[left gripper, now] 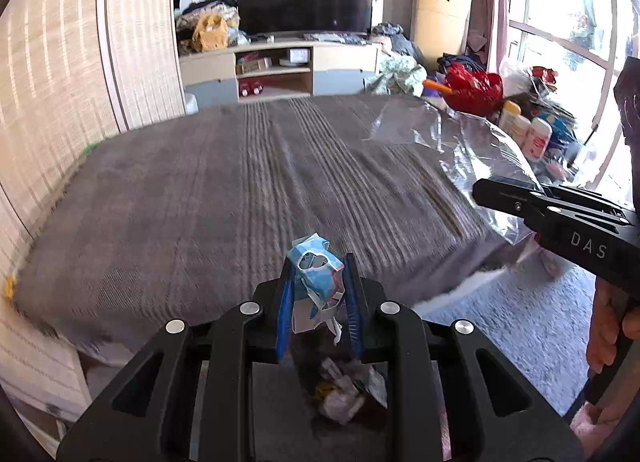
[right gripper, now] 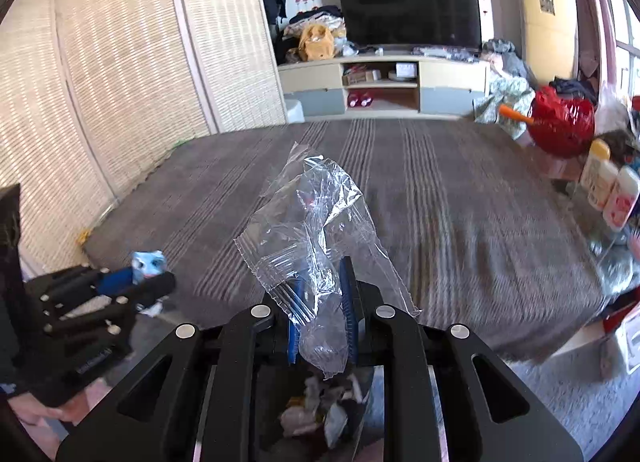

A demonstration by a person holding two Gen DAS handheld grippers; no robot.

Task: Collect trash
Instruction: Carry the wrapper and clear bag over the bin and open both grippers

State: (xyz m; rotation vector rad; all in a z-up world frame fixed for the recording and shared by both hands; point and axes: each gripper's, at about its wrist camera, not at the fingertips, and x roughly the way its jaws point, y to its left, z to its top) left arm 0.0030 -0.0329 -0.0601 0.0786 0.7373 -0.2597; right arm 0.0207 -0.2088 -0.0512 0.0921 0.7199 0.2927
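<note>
My left gripper (left gripper: 318, 262) is shut on a crumpled blue and white paper wrapper (left gripper: 316, 266), held above the near edge of the grey bed (left gripper: 200, 190). It also shows at the left of the right wrist view (right gripper: 156, 274). My right gripper (right gripper: 322, 266) is shut on a clear plastic wrapper (right gripper: 312, 222) that stands up between the blue pads. In the left wrist view the right gripper (left gripper: 480, 188) comes in from the right with the clear plastic (left gripper: 460, 142) spread over the bed. A bin of mixed trash (right gripper: 320, 410) lies below both grippers (left gripper: 344, 386).
The grey striped bed fills the middle. Woven screens (right gripper: 120, 82) stand on the left. A TV (right gripper: 408, 10) on a cabinet is at the back. A red bag (right gripper: 560, 122), bottles (right gripper: 612, 190) and clutter crowd the right side by the window.
</note>
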